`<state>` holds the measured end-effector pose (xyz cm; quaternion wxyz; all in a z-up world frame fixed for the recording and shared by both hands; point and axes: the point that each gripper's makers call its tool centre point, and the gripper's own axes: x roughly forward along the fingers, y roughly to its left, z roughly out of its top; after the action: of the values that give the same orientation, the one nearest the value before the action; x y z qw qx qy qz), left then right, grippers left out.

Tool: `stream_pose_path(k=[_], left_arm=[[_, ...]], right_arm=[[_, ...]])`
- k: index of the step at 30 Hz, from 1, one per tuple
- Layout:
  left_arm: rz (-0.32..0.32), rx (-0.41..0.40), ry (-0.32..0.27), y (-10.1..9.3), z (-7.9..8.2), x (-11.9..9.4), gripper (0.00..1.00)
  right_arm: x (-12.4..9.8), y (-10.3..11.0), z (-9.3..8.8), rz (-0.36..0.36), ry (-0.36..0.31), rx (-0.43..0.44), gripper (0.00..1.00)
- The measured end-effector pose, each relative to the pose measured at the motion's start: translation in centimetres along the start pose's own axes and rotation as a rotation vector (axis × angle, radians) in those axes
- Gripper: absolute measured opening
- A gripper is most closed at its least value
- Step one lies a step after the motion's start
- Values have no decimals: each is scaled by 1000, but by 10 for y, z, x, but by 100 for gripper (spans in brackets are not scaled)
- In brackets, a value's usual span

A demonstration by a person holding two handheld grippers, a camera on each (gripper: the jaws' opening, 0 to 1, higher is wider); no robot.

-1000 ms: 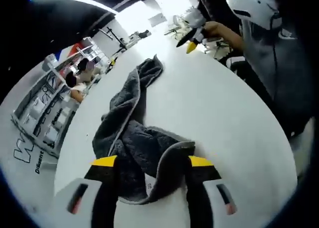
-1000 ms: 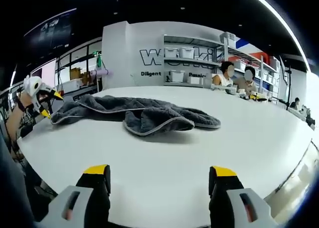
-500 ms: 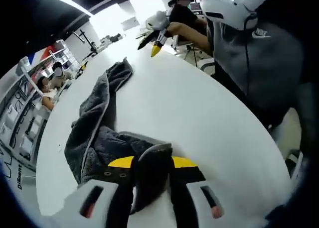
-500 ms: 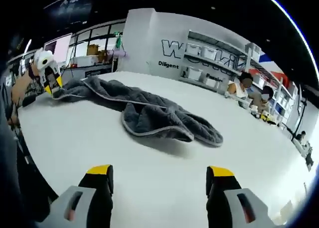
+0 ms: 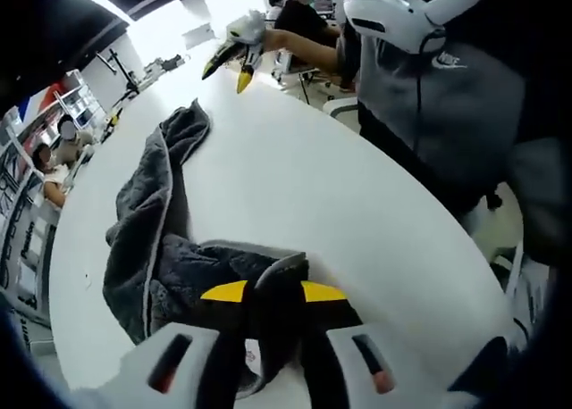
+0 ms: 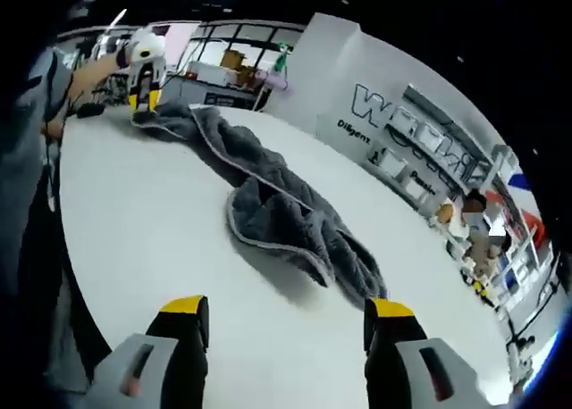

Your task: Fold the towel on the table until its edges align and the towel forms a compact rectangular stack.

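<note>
The crumpled dark grey terry towel with a pale stitched hem (image 5: 156, 239) lay in a long, bunched strip on the round white table (image 5: 304, 177). In the left gripper view, the left gripper (image 5: 273, 295), with black jaws and yellow tips, was closed on the near end of the towel: a fold of grey cloth stood pinched between the two yellow tips, which sat close together. From that fold the towel ran away across the tabletop to a narrower far end near the opposite edge. The right gripper (image 5: 230, 62) appeared at that far edge, held above the table just beyond the towel's far end and apart from the cloth. Its yellow tips pointed down toward the surface. A person in a grey top (image 5: 438, 114) stood beside the table.

In the right gripper view, the right gripper (image 6: 280, 311) had its jaws set wide apart with bare white table between the tips, gripping nothing. The towel (image 6: 268, 204) lay ahead of it, well apart from the jaws, with its thicker rolled mass nearest the camera. The left gripper (image 6: 143, 92) stood at the far end of the towel, its yellow tips down on the cloth. White shelving with storage bins (image 6: 429, 154) stood against the wall behind the table.
</note>
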<state>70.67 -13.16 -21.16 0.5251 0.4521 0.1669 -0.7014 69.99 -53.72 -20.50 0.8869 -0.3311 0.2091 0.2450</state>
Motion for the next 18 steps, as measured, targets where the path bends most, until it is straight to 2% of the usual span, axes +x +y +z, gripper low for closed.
stream_pose_path(k=[3, 6, 9, 10, 12, 15, 18], left_arm=[[-21, 14, 27, 0, -1, 3, 24], [-59, 38, 31, -5, 4, 6, 24], [-90, 58, 53, -9, 2, 8, 23], [-95, 61, 63, -9, 0, 7, 22], [-98, 61, 69, -10, -1, 7, 21], [-105, 55, 81, -12, -3, 6, 20], [-118, 57, 97, -16, -4, 6, 20]], right_arm=[[5, -13, 4, 5, -17, -143, 68], [15, -12, 19, 57, -86, -255, 63], [29, -6, 21, 119, -71, -335, 56], [39, -5, 20, 138, -56, -385, 54], [45, -5, 19, 156, -43, -402, 53], [57, 0, 24, 224, -83, -377, 49], [62, -1, 24, 242, -87, -391, 44]])
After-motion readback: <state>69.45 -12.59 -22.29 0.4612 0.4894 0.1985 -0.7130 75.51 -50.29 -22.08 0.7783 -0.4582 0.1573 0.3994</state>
